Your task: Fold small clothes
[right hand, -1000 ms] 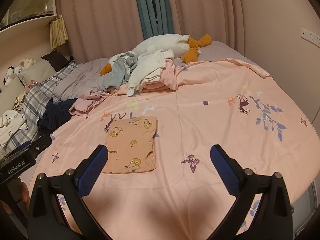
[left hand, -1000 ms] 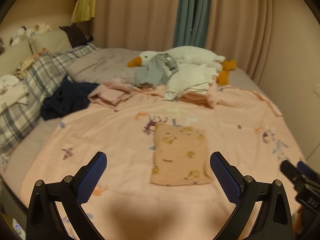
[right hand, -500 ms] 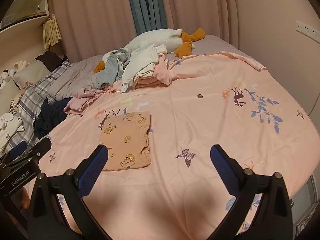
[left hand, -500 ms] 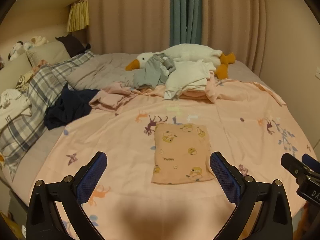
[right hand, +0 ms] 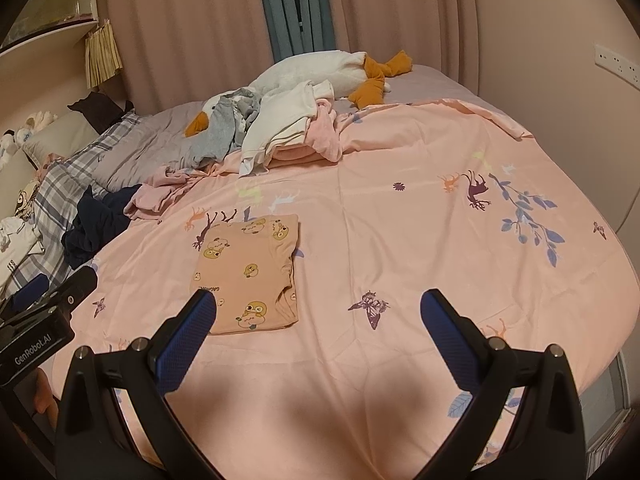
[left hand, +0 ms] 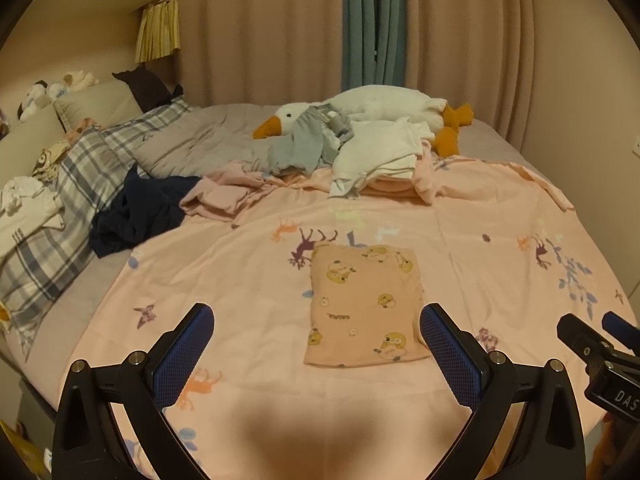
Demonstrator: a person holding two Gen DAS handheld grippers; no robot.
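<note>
Peach cotton, printed with small yellow cartoon animals, made up the folded garment, which lay as a flat rectangle on the pink bedsheet near the middle of the bed. In the left wrist view it sat at about one o'clock from the left tool, just beyond the fingertips and apart from them; in the right wrist view it lay at eleven o'clock from the right tool. Both tools stood wide open and held nothing, their blue textured pads clear of the cloth. The garment appeared light, thin and limp, so it would likely sag and unfold if lifted by one corner; a pinch through all layers at a folded edge, or at two corners together, seemed the safer hold. Its layered right edge showed slight puckers in the right wrist view. At twelve o'clock, well apart, a loose heap of grey, white and pink clothes rested against a white plush goose; a dark crumpled garment lay at ten o'clock beside a plaid pillow.
</note>
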